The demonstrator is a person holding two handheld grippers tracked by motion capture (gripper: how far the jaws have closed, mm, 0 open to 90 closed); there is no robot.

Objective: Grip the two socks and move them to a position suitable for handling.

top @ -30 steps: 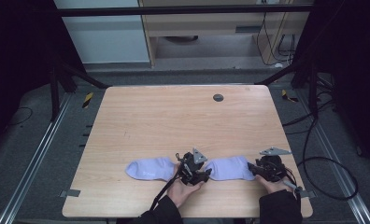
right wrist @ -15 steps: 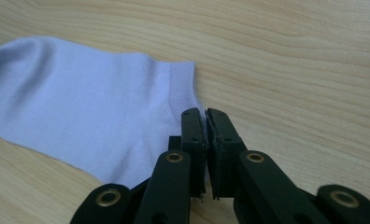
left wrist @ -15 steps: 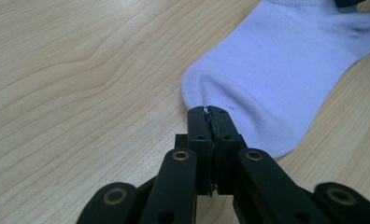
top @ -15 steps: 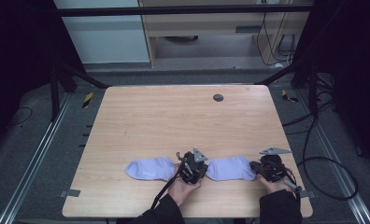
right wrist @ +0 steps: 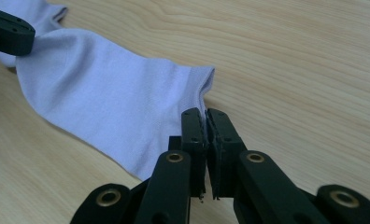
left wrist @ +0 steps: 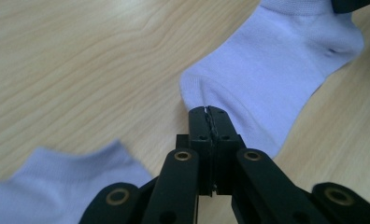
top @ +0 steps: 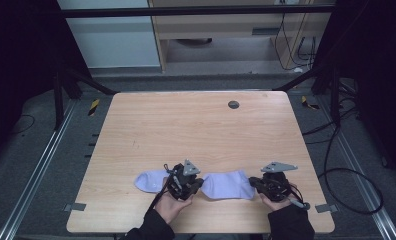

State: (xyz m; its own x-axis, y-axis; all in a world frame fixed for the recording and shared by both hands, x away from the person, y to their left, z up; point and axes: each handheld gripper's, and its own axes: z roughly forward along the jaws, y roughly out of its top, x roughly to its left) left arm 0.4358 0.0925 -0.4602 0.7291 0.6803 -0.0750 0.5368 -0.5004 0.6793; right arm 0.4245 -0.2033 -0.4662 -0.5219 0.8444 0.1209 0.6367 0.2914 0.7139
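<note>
Lilac sock (top: 227, 184) lower centre on surface (top: 196, 130), left gripper (left wrist: 209, 111) and right gripper (right wrist: 204, 113) jaws each pinching one end, second sock (top: 150, 181) at its left

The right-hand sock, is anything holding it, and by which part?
Both. The left gripper pinches the sock at the edge of one end; the right gripper pinches the edge at its cuff end. Both pairs of jaws are shut on fabric.

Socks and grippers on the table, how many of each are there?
Lilac socks: 2, left sock and right sock
Black grippers: 2, left gripper and right gripper
Total: 4
</note>
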